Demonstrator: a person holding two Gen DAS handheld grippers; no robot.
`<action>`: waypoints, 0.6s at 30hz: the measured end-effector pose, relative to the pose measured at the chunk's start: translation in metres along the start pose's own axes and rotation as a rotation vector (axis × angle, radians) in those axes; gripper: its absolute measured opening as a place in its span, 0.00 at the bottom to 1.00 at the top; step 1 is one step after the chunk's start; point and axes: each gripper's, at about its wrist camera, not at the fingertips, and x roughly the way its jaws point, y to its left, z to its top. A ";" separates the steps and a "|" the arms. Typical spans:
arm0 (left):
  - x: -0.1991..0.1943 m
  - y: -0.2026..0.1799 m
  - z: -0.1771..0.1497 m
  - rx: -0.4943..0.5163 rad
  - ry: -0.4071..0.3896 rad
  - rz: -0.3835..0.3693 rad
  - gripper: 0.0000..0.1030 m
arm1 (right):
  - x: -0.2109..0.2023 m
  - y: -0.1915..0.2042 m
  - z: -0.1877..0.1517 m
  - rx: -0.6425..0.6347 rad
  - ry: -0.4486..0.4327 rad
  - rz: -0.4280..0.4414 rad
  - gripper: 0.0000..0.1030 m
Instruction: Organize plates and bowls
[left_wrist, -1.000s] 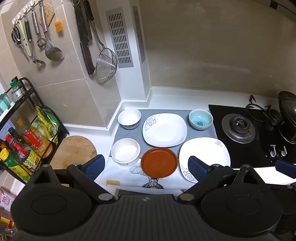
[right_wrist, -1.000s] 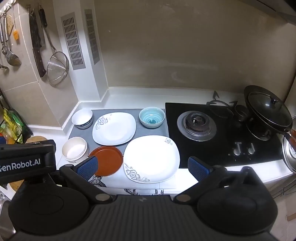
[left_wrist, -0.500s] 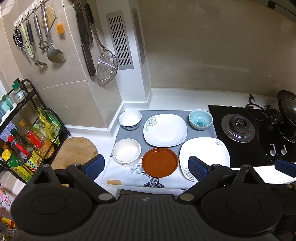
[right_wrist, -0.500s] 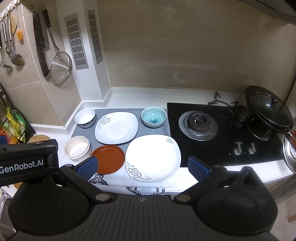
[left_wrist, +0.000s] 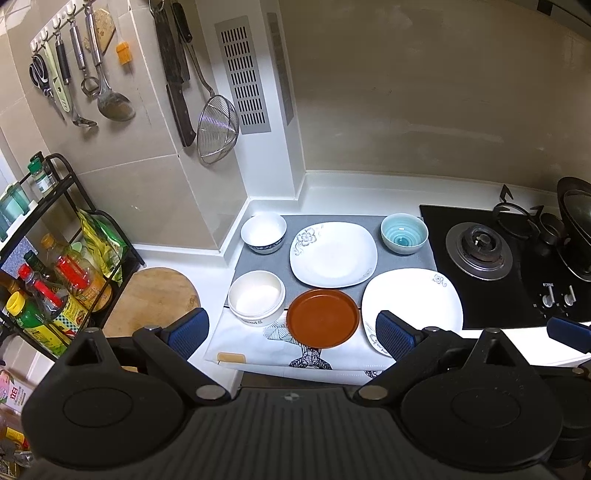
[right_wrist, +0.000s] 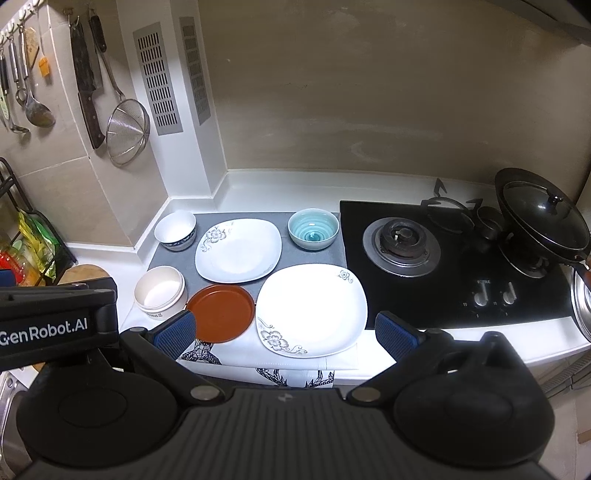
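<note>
On the counter mat lie a brown round plate (left_wrist: 322, 317) (right_wrist: 221, 313), a large white square plate (left_wrist: 412, 304) (right_wrist: 311, 309) at the front and a smaller white square plate (left_wrist: 333, 254) (right_wrist: 238, 250) behind. A cream bowl (left_wrist: 256, 297) (right_wrist: 159, 294), a white blue-rimmed bowl (left_wrist: 263, 232) (right_wrist: 175, 229) and a teal bowl (left_wrist: 402, 234) (right_wrist: 313, 229) stand around them. My left gripper (left_wrist: 291, 334) is open and empty, held above the counter's front edge before the brown plate. My right gripper (right_wrist: 286, 334) is open and empty before the large white plate.
A black gas hob (right_wrist: 443, 258) with a lidded wok (right_wrist: 541, 218) is at the right. A bottle rack (left_wrist: 48, 266) and round wooden board (left_wrist: 151, 299) are at the left. Utensils, a knife and a strainer (left_wrist: 216, 129) hang on the wall.
Both grippers have drifted slightly; the scene shifts a little right and down in both views. No dish has moved. Both grippers stay open.
</note>
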 end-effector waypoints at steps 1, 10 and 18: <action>0.000 0.001 0.000 0.000 0.001 0.003 0.95 | 0.001 0.000 0.000 -0.001 0.001 0.003 1.00; 0.004 0.004 -0.001 -0.001 0.009 0.016 0.95 | 0.008 0.001 0.001 -0.002 0.010 0.019 1.00; 0.009 0.004 -0.002 0.003 0.016 0.015 0.95 | 0.014 0.005 0.001 0.004 0.020 0.022 1.00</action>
